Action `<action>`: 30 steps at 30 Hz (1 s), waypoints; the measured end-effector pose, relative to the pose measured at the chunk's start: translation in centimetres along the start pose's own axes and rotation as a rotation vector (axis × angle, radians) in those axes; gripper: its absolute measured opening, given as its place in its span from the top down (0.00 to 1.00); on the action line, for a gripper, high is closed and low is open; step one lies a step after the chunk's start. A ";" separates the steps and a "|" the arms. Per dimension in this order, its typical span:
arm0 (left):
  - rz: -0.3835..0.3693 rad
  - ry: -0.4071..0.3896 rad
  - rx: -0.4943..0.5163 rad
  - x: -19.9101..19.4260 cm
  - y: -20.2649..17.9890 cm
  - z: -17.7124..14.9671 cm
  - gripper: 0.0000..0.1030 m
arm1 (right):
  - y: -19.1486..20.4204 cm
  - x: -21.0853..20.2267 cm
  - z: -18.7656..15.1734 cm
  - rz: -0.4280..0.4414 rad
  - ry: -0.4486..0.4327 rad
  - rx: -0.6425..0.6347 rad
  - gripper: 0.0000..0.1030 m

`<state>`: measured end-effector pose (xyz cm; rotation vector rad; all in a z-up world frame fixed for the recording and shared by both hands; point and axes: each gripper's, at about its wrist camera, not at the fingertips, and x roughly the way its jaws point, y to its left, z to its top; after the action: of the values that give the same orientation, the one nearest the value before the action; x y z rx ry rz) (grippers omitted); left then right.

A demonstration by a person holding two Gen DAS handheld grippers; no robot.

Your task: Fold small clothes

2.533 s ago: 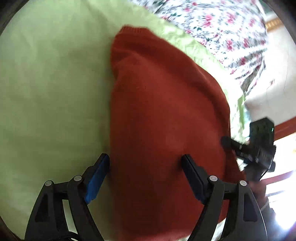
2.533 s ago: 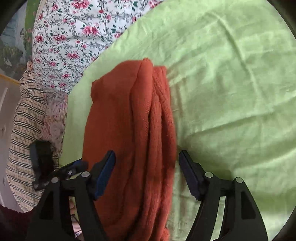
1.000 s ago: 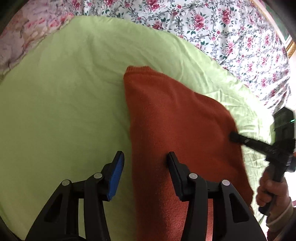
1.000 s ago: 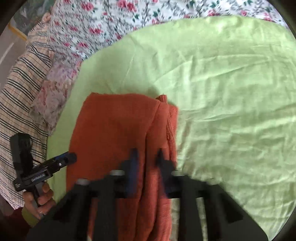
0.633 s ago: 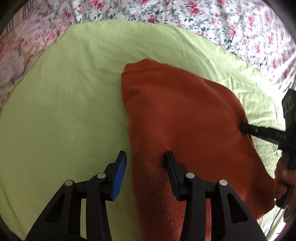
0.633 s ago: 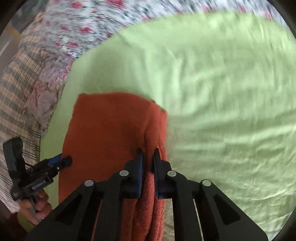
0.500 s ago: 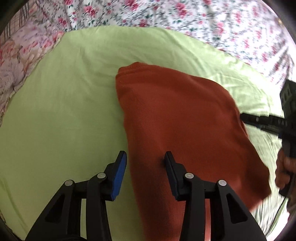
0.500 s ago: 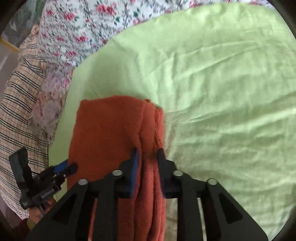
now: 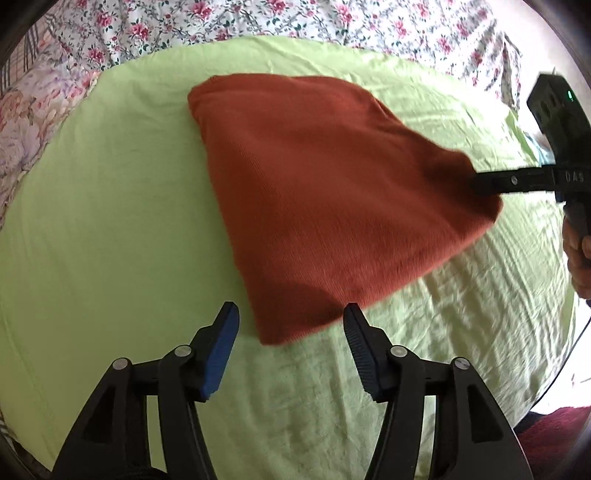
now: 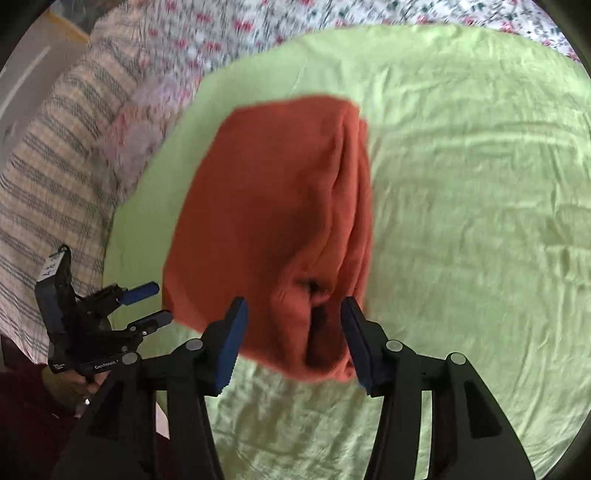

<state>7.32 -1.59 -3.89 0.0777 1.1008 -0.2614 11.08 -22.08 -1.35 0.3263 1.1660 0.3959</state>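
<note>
Wrinkled pale-green bedsheet (image 9: pixel 110 221) over a pink-floral bedspread (image 9: pixel 258 18); a striped cream blanket (image 10: pixel 48 177) lies far left in my right view. My left gripper (image 9: pixel 290 343) hangs jaws spread, near corner of the folded rust-orange knitted sweater (image 9: pixel 325 192) between its tips, untouched. My right gripper (image 10: pixel 293 330) is spread too, straddling the sweater's bunched near edge on the sheet.
</note>
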 end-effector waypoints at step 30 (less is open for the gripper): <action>0.079 0.009 -0.317 1.5 3.4 -1.7 0.88 | -3.8 2.1 -1.8 0.033 0.041 0.051 0.95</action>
<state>7.29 1.81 -6.21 -0.1598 1.1334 -0.0144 10.64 -24.35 -5.41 0.3839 1.2141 0.4036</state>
